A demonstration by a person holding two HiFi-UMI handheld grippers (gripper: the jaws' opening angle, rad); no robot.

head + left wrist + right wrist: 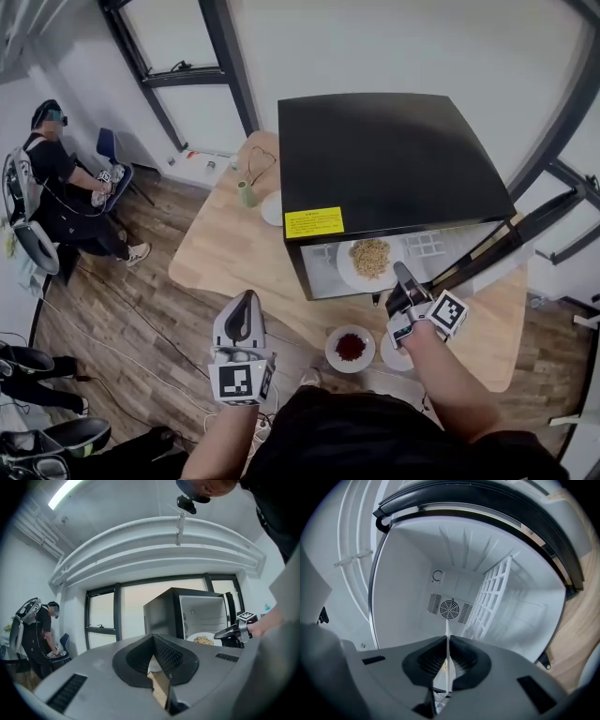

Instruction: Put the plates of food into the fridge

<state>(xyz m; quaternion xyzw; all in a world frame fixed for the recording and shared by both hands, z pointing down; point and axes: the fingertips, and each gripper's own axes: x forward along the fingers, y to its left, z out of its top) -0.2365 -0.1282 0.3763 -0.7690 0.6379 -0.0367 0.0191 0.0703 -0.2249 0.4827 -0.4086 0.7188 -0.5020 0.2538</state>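
The task is part done at most: the right gripper (403, 274) has its jaws clamped on the thin white rim of the plate of noodles (370, 261), which sits in the open mouth of the black fridge (394, 159); whether it rests on the fridge floor or hangs above it I cannot tell; the right gripper view shows only the rim edge-on against the bare white interior and the wire shelf (490, 597). The left gripper (246, 298) hovers over the near side of the table (225, 248), its jaws together on nothing. Left to go, by my reading: the plate of red food (350, 347) near the table's front edge; a second white dish (392, 356) beside it, mostly covered by the right gripper; and a white plate (271, 208) half hidden behind the fridge's left side, its contents unseen.
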